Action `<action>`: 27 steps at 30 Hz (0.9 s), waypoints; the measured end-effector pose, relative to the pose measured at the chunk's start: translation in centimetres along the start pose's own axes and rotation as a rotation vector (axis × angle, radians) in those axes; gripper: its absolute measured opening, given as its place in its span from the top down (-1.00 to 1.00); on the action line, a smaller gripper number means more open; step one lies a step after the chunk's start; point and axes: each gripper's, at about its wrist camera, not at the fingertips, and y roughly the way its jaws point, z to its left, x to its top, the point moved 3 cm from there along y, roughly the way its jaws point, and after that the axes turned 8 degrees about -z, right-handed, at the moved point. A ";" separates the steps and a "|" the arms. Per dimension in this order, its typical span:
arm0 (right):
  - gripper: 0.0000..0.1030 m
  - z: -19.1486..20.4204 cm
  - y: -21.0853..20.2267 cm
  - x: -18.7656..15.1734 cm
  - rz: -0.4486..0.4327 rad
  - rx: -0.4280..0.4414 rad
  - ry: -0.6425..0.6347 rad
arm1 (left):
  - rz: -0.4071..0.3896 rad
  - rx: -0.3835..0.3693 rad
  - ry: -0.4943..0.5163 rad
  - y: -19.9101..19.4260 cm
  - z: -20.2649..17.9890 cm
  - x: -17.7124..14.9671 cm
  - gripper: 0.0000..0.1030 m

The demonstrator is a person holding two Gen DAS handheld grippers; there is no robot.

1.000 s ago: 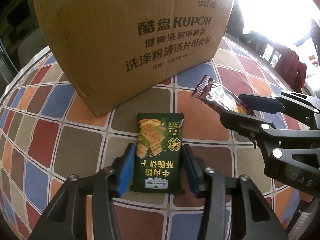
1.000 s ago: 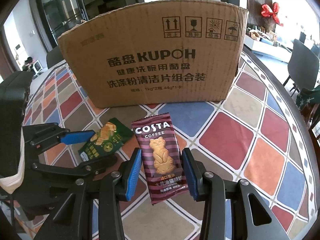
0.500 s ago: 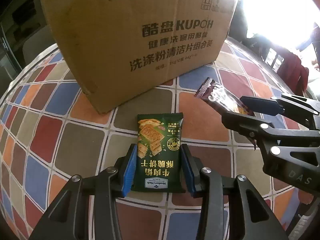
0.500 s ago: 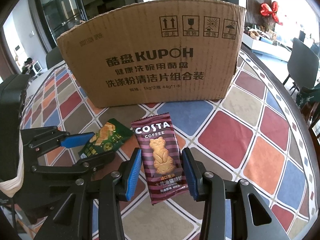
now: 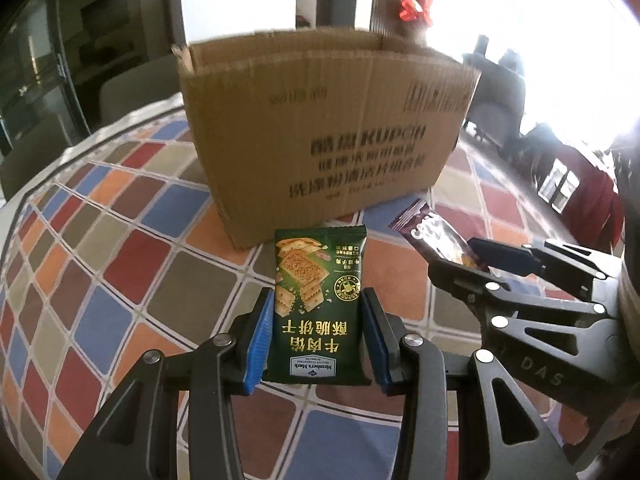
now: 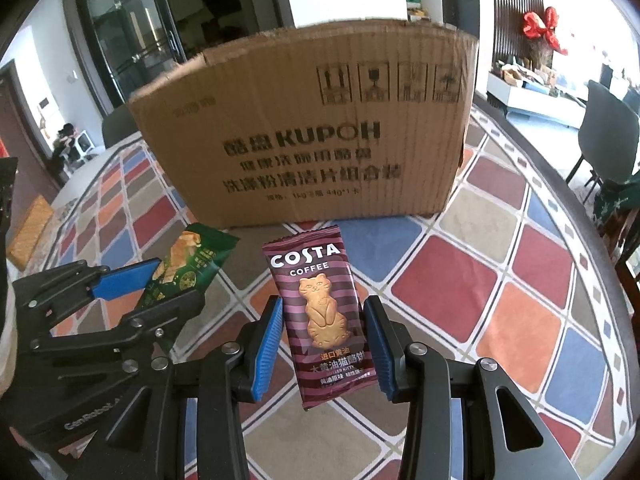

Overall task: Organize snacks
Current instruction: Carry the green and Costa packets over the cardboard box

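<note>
Left wrist view: left gripper [image 5: 318, 336] clamped on green cracker packet [image 5: 319, 308]. Right gripper [image 6: 326, 350] clamped on Costa biscuit packet [image 6: 322, 320], both before cardboard box [image 6: 316, 140].

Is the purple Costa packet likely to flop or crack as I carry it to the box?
The purple Costa packet stands straight beyond the right hand-held gripper, so it is probably stiffened by the biscuit inside. That biscuit could crack under a harder squeeze. The glossy film may slip.

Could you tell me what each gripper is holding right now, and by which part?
Left gripper clamps the green cracker packet by its lower side edges; right gripper clamps the Costa biscuit packet likewise.
</note>
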 end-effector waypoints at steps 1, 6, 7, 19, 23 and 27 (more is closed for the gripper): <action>0.18 0.0 -0.4 0.2 -0.013 0.001 -0.006 | -0.016 0.010 -0.008 -0.6 -0.1 0.3 0.19; 0.18 -0.2 -2.1 1.2 -0.053 0.011 -0.009 | -0.078 0.036 -0.030 -2.7 -0.6 1.4 0.19; 0.18 -0.3 -2.5 1.4 -0.064 0.012 -0.009 | -0.085 0.037 -0.036 -3.1 -0.6 1.6 0.19; 0.18 -0.4 -7.0 6.5 -0.215 0.021 -0.047 | -0.240 0.072 -0.080 -7.1 -0.8 7.2 0.19; 0.18 -0.5 -8.0 8.8 -0.266 0.015 -0.061 | -0.275 0.076 -0.079 -7.6 -0.6 9.6 0.18; 0.18 -0.2 -8.4 11.3 -0.306 0.006 -0.088 | -0.283 0.080 -0.085 -7.4 0.0 11.8 0.18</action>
